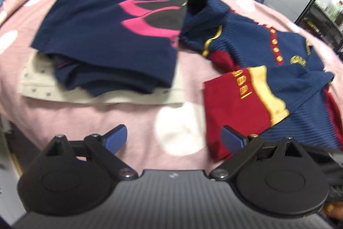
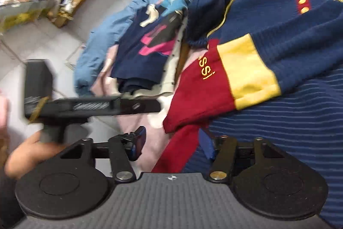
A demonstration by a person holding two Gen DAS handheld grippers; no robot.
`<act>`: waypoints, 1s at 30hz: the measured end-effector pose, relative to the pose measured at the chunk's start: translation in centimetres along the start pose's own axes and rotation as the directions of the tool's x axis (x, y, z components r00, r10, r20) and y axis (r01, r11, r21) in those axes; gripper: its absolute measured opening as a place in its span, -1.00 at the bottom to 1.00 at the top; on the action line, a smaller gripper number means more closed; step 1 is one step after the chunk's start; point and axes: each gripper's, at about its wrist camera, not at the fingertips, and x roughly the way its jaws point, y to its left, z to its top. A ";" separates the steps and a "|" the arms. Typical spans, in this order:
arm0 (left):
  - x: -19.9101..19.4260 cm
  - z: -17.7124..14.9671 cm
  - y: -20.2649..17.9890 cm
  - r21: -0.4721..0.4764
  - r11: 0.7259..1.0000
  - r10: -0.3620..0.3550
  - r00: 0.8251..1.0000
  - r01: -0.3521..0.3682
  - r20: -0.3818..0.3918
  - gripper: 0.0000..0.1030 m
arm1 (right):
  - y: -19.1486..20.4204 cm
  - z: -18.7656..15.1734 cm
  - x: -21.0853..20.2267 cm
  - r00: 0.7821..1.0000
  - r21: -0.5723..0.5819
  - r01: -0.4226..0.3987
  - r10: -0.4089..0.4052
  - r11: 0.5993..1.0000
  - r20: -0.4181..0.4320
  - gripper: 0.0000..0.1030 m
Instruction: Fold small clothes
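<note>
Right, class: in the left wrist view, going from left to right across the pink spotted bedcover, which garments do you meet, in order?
White dotted garment → folded navy top with pink print, lying on it → navy, red and yellow knitted sweater, unfolded.

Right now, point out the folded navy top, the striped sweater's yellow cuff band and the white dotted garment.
folded navy top (image 1: 90,35): left wrist view, plain navy front.
yellow cuff band (image 2: 248,72): right wrist view, middle of band.
white dotted garment (image 1: 40,81): left wrist view, exposed left edge.

folded top (image 1: 103,35) on cloth (image 1: 38,83), sweater (image 1: 278,70) right
</note>
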 end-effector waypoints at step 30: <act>-2.3 -3.1 -8.4 0.253 0.956 -0.138 0.989 0.147 -0.055 0.92 | -1.3 -8.2 -8.2 0.975 0.092 -0.060 0.078 0.994 -0.210 -0.36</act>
